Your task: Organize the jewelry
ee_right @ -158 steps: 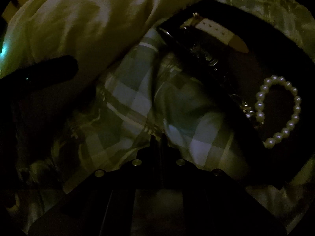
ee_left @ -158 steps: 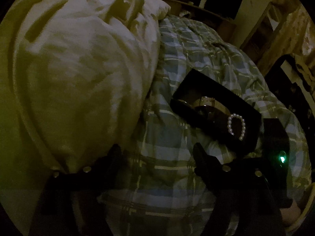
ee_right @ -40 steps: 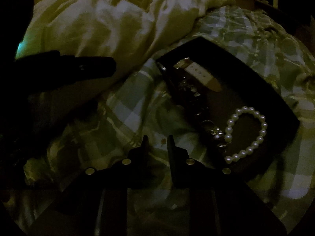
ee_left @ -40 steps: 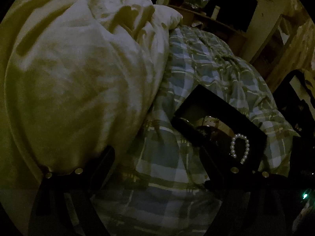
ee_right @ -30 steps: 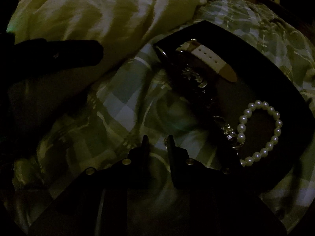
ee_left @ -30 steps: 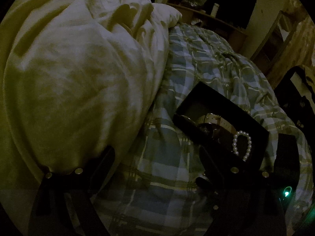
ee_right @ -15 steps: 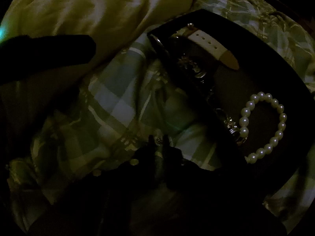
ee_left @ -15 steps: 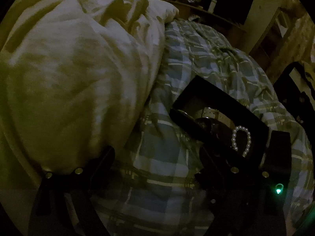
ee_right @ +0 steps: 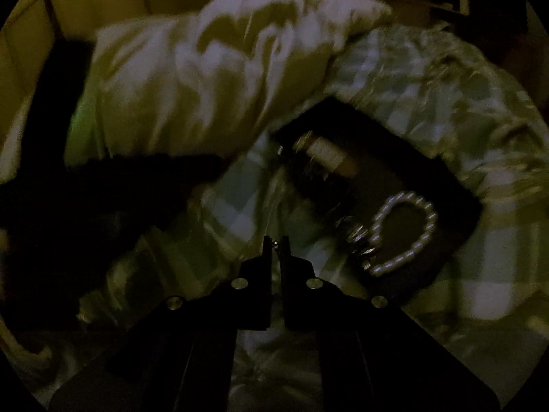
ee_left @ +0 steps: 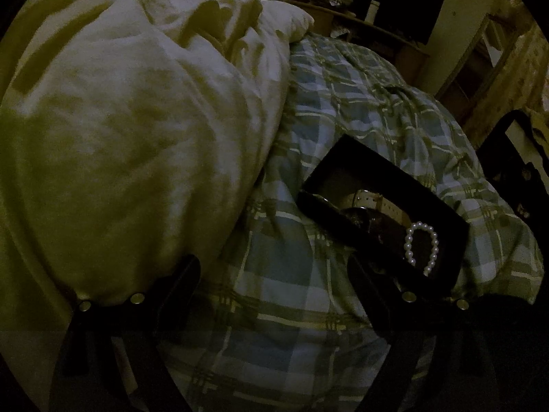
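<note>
Right gripper (ee_right: pixel 275 242): nearest to me, jaws drawn to a narrow slit and pinching a tiny glinting piece (ee_right: pixel 275 242), probably an earring or a charm; it is too small and dim to name.
What has changed: a second ago these jaws stood slightly apart low over the checked bedspread (ee_left: pixel 284 274); half a second ago they closed down on the cloth, and now they have lifted with the piece between the tips. The view is blurred, so the hand is moving.
What it means: the pick looks done; I judge the carry to the box comes next.
Left gripper (ee_left: pixel 274 281): spread wide, holding nothing, over the near bedspread just left of the box, much where it was a second ago.
Black box (ee_left: pixel 442 206): right of centre on the bedspread, lying open, a little beyond both grippers.
Pearl bracelet (ee_right: pixel 405 233): in the near end of the box.
Metal chain (ee_right: pixel 357 237): bunched just left of the pearls, on the box's near edge.
White strap watch (ee_right: pixel 326 152): at the far end of the box.
In the way: the chain and pearls crowd the near end, so a drop there risks tangling.
White duvet (ee_left: pixel 137 137): heaped on the left, reaching far back.
Dark shelves (ee_left: pixel 394 17): farthest, against the wall.
</note>
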The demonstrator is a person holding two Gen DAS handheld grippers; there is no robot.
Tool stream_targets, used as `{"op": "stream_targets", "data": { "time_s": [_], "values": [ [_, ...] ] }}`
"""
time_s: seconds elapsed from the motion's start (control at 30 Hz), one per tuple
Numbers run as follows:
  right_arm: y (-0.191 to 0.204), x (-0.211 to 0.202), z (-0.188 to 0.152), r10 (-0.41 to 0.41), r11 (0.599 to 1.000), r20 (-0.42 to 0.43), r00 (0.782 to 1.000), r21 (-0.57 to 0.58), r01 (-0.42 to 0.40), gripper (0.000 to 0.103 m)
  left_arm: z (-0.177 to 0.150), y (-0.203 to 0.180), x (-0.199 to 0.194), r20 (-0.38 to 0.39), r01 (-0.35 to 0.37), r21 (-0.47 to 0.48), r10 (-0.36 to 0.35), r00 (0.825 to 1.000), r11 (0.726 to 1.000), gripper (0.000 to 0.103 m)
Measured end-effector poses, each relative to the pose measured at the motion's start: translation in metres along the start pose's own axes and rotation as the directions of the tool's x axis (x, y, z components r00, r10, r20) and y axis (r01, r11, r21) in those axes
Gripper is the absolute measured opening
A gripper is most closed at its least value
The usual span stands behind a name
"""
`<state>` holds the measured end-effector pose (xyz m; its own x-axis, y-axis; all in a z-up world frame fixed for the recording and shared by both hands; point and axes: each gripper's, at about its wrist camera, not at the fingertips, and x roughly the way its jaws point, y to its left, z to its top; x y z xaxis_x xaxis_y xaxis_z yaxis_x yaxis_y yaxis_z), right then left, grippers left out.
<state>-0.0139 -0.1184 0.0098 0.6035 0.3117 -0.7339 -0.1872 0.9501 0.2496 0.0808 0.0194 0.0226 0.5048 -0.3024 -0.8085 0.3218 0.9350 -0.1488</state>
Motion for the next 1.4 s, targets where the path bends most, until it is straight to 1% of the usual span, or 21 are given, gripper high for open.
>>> {"op": "stream_targets", "data": {
  "time_s": [0.07,0.17,0.23,0.33,0.47,0.53,0.63,0.7,0.73,0.77,0.8,0.83,0.87,0.97,1.03,1.17,1.2,1.23,1.27,1.33,1.4],
  "values": [
    [-0.008,-0.012,0.007,-0.015,1.0,0.05,0.999,0.016,0.014,0.005,0.001,0.0,-0.002,0.005,0.007,0.0,-0.007,1.0,1.0,0.085],
    [-0.016,-0.028,0.018,-0.08,0.997,0.129,0.988,0.016,0.078,0.005,0.005,-0.005,-0.006,0.021,0.027,0.007,-0.027,0.999,1.0,0.085],
    [-0.028,-0.028,0.03,-0.092,0.995,0.149,0.985,0.042,0.086,0.005,0.008,-0.011,-0.009,0.033,0.046,0.015,-0.047,0.998,0.999,0.085],
    [-0.045,-0.025,0.038,-0.116,0.99,0.155,0.981,0.099,0.101,0.005,0.013,-0.024,-0.009,0.045,0.074,0.043,-0.076,0.996,0.996,0.085],
    [-0.058,-0.014,0.044,-0.116,0.984,0.134,0.984,0.15,0.096,0.005,0.016,-0.036,0.001,0.052,0.058,0.075,-0.062,0.997,0.995,0.085],
    [-0.059,-0.011,0.045,-0.126,0.982,0.136,0.983,0.16,0.103,0.005,0.017,-0.037,0.006,0.048,0.064,0.072,-0.067,0.997,0.995,0.089],
    [-0.06,-0.005,0.047,-0.128,0.981,0.128,0.983,0.159,0.107,0.006,0.013,-0.038,0.014,0.035,0.047,0.08,-0.05,0.998,0.996,0.089],
    [-0.057,-0.002,0.046,-0.151,0.981,0.119,0.981,0.138,0.134,0.007,0.012,-0.039,0.017,0.033,0.032,0.091,-0.036,0.999,0.995,0.089],
    [-0.055,0.0,0.045,-0.168,0.98,0.112,0.979,0.124,0.154,0.009,0.011,-0.04,0.018,0.034,0.021,0.097,-0.025,0.999,0.995,0.089],
    [-0.055,0.0,0.044,-0.174,0.98,0.113,0.978,0.121,0.161,0.02,0.011,-0.039,0.018,0.035,0.013,0.101,-0.017,0.999,0.995,0.09],
    [-0.055,-0.001,0.044,-0.18,0.979,0.118,0.976,0.121,0.166,0.039,0.01,-0.039,0.018,0.039,0.002,0.107,-0.006,0.999,0.994,0.09],
    [-0.055,-0.004,0.043,-0.193,0.976,0.131,0.972,0.126,0.176,0.051,0.01,-0.039,0.018,0.042,-0.01,0.11,0.005,0.999,0.994,0.091],
    [-0.055,-0.007,0.043,-0.205,0.974,0.148,0.968,0.132,0.186,0.059,0.011,-0.039,0.017,0.045,-0.017,0.112,0.012,0.999,0.994,0.092],
    [-0.052,-0.014,0.04,-0.206,0.975,0.17,0.964,0.122,0.186,0.059,0.01,-0.036,0.014,0.054,-0.04,0.112,0.034,0.998,0.993,0.092],
    [-0.049,-0.014,0.037,-0.207,0.976,0.16,0.965,0.109,0.191,0.059,0.008,-0.037,0.014,0.057,-0.063,0.116,0.057,0.997,0.991,0.093],
    [-0.044,-0.015,0.028,-0.222,0.973,0.141,0.965,0.091,0.21,0.062,0.005,-0.04,0.015,0.062,-0.116,0.142,0.108,0.992,0.983,0.093],
    [-0.042,-0.015,0.027,-0.227,0.972,0.135,0.965,0.088,0.216,0.07,0.005,-0.04,0.015,0.06,-0.125,0.146,0.117,0.991,0.981,0.094],
    [-0.041,-0.014,0.024,-0.234,0.971,0.125,0.964,0.083,0.225,0.075,0.004,-0.041,0.016,0.057,-0.132,0.149,0.125,0.991,0.98,0.095],
    [-0.039,-0.015,0.021,-0.243,0.969,0.119,0.963,0.079,0.235,0.077,0.004,-0.04,0.017,0.05,-0.138,0.151,0.132,0.99,0.979,0.095],
    [-0.036,-0.017,0.017,-0.258,0.966,0.112,0.96,0.061,0.252,0.077,0.002,-0.039,0.018,0.039,-0.14,0.155,0.136,0.99,0.978,0.095],
    [-0.033,-0.017,0.015,-0.275,0.961,0.102,0.956,0.043,0.272,0.083,0.001,-0.038,0.018,0.04,-0.152,0.155,0.147,0.988,0.976,0.095]
  ]
}}
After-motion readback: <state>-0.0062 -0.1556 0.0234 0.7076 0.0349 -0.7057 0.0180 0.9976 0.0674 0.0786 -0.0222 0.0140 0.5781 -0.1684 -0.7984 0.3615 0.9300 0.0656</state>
